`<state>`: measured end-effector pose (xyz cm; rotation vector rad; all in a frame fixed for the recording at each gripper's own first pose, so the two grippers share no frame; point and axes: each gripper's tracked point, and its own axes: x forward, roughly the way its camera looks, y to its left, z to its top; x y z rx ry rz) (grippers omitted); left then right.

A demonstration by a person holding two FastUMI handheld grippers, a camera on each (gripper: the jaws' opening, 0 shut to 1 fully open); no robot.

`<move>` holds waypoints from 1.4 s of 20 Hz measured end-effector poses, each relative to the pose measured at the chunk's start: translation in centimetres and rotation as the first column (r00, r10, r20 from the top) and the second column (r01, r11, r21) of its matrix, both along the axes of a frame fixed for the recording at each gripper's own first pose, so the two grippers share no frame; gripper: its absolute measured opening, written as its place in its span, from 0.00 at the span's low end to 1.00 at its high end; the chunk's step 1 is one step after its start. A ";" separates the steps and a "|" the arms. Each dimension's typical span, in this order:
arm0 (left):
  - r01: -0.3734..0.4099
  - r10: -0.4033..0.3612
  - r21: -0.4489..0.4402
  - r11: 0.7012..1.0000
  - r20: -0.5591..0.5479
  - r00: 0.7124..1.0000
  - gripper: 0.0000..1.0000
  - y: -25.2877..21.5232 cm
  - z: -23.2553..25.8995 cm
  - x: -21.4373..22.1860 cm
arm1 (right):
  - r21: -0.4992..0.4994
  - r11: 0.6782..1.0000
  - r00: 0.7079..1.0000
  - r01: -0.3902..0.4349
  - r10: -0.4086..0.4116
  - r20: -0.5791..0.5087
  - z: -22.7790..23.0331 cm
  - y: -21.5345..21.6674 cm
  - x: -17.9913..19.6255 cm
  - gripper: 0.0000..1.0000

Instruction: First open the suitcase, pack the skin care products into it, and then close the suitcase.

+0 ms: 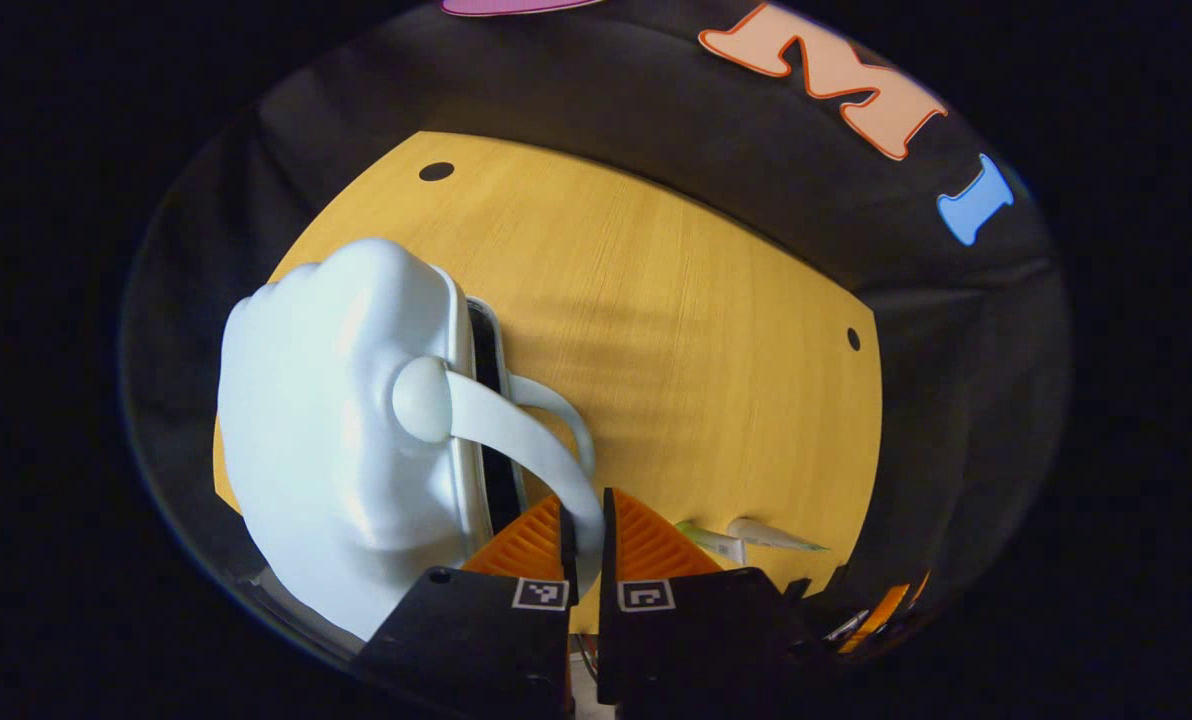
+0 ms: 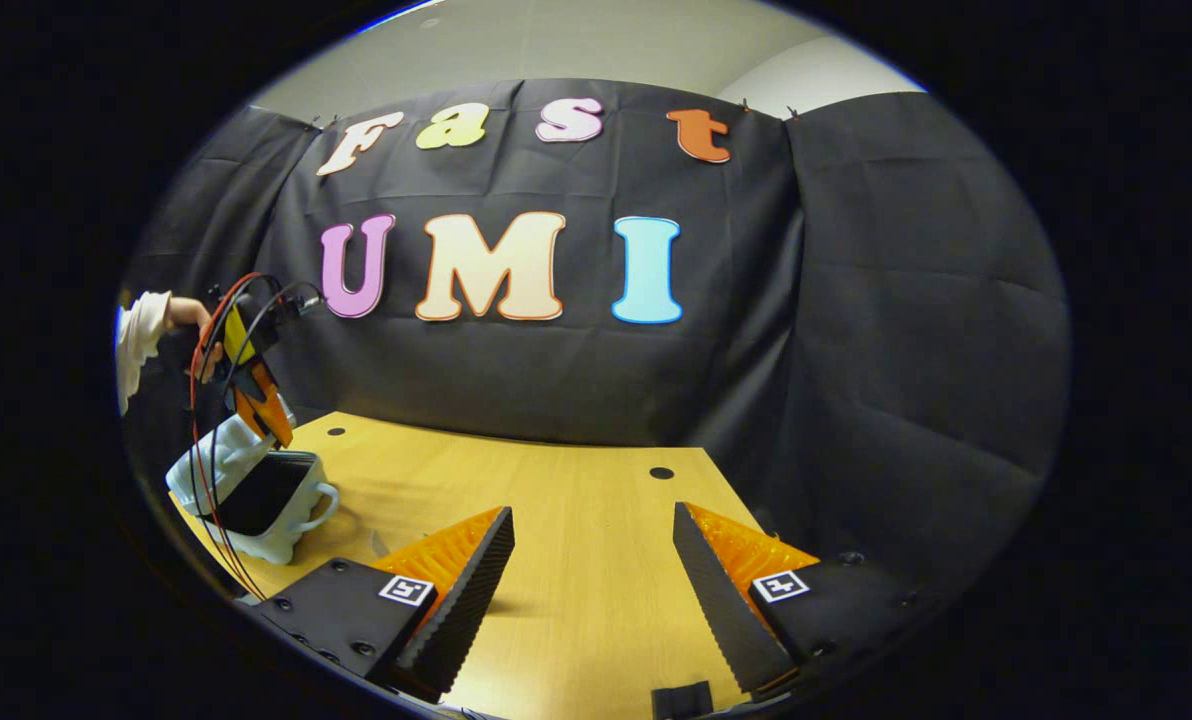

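On the light wooden counter [image 2: 576,560], a pale blue-white moulded plastic suitcase [image 1: 336,440] sits partly open.
Left claw [image 1: 584,530] is pinched shut on the suitcase's curved pale handle [image 1: 516,430], lifting the lid at the counter's left end. Right claw [image 2: 591,575] hovers spread wide, holding nothing, well apart from the suitcase. Two small skin-care tubes [image 1: 756,538] lie just beside the left claw; no writing is legible.

Wooden table [image 2: 576,560], black cloth wall [image 2: 856,350]
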<state>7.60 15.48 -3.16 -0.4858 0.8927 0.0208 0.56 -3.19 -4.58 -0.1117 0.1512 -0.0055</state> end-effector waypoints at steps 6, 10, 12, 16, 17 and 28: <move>-0.057 0.057 -0.004 0.998 0.124 0.991 0.04 5.1 5.7 -5.4 | 0.016 0.997 0.997 -0.072 0.071 0.024 0.8 4.2 0.7 0.99; -0.137 0.143 -0.045 0.989 0.153 0.978 0.04 10.8 7.9 -8.6 | 0.028 0.995 0.995 -0.094 0.093 0.043 1.3 6.5 1.0 0.99; -0.174 0.179 -0.048 0.984 0.167 0.970 0.04 13.7 8.6 -10.2 | 0.034 0.995 0.995 -0.095 0.093 0.043 1.1 7.2 0.9 0.99; -0.241 0.239 -0.011 0.970 0.160 0.958 0.04 19.3 8.1 -12.9 | 0.041 0.995 0.995 -0.091 0.089 0.047 1.0 8.7 0.6 0.99; -0.251 0.246 0.012 0.968 0.154 0.957 0.04 20.8 7.9 -13.5 | 0.044 0.995 0.995 -0.090 0.088 0.045 0.9 9.0 0.5 0.99; -0.350 0.342 0.368 0.862 0.088 0.935 0.03 33.9 0.8 -20.0 | 0.065 0.994 0.996 -0.089 0.087 0.030 -0.2 13.0 -0.6 0.99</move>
